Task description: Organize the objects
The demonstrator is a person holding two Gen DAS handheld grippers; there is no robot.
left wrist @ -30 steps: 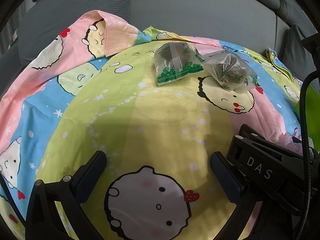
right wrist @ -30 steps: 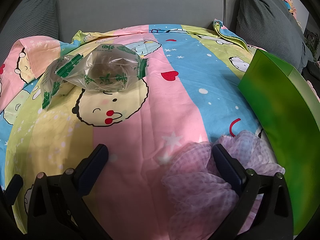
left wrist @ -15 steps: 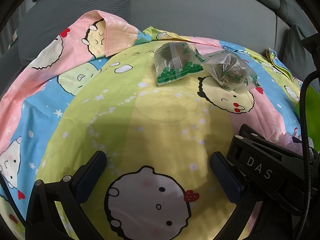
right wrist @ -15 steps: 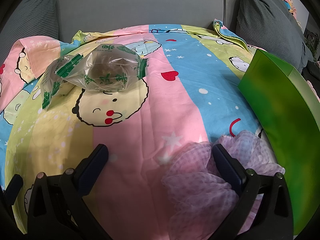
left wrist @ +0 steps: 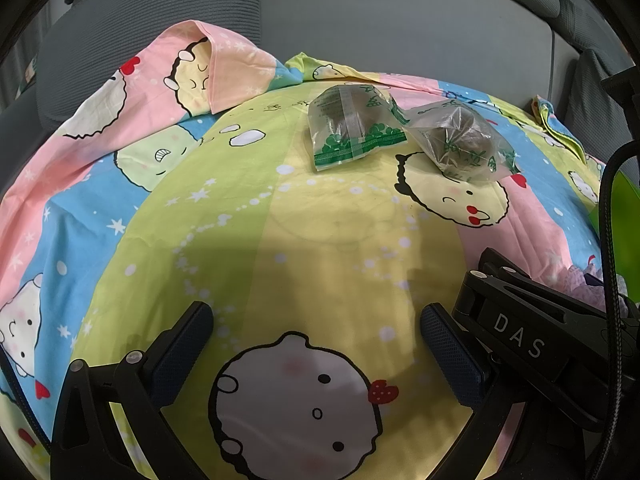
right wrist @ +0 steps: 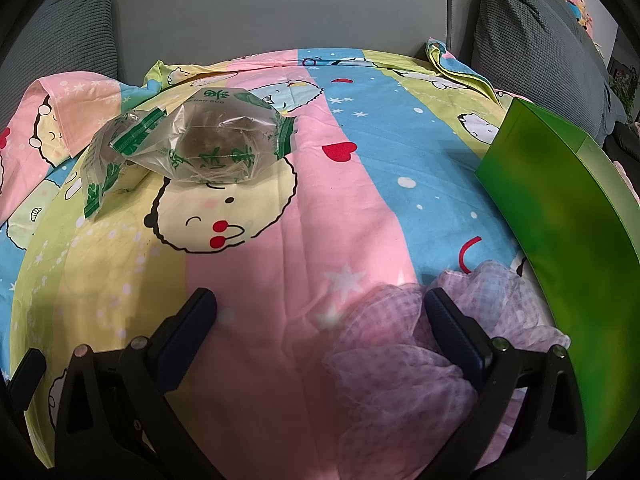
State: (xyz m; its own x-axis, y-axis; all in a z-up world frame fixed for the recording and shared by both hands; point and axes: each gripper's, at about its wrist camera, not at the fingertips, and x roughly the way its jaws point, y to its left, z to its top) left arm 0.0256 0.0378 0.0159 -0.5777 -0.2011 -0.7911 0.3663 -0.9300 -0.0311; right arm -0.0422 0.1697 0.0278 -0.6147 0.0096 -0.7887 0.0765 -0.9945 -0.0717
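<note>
Nearly centred on the cartoon bedsheet (left wrist: 224,216): two clear packets with green print, lying side by side and touching. Left packet (left wrist: 352,126) flat on the yellow-green stripe; right packet (left wrist: 464,146) puffed up, with a dark round lump inside, on the head of a printed yellow face. Seen again from the right wrist: right packet (right wrist: 224,148) in front, left packet (right wrist: 116,148) half behind it. Well apart from the packets, toward the near right edge of the bedsheet (right wrist: 280,264): crumpled lilac mesh cloth (right wrist: 396,364), and just beside it an upright green box (right wrist: 560,216). Left gripper (left wrist: 316,344) low over the bedsheet, fingers (left wrist: 184,344) spread wide, holding nothing. Right gripper (right wrist: 320,328) likewise wide and holding nothing, one of its fingers (right wrist: 452,328) resting in the mesh cloth. Behind the bedsheet, a grey sofa back (right wrist: 280,12) and cushions.
</note>
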